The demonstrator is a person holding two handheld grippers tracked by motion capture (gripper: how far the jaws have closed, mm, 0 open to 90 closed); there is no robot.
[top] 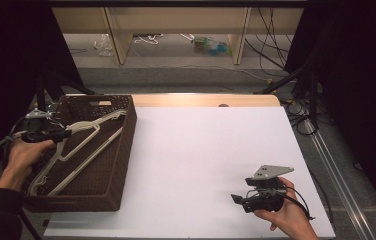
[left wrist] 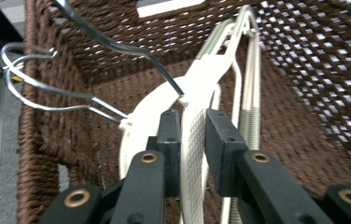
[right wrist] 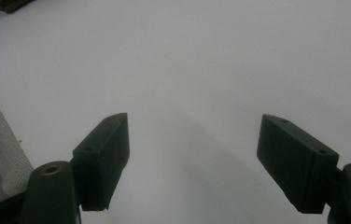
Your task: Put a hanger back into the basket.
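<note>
The hangers (left wrist: pixel 193 140) are white plastic, flat and ribbed along the arm, with thin bent steel wire hooks (left wrist: pixel 47 88). They lie stacked aslant in the basket (top: pixel 121 150), a deep rectangular one of dark brown woven wicker with an open weave that lets light through its walls. The basket stands at the left edge of the table (top: pixel 206 150), whose top is smooth, matt and white.

The left gripper (left wrist: pixel 193 135) reaches into the basket from its left side. Its black, blocky jaws stand a narrow way apart with a ribbed hanger arm between them, close to both pads; whether they press on it I cannot tell.

The right gripper (right wrist: pixel 193 154) rests low over the bare table near the front right, well apart from the basket, its jaws wide open with nothing between them.
</note>
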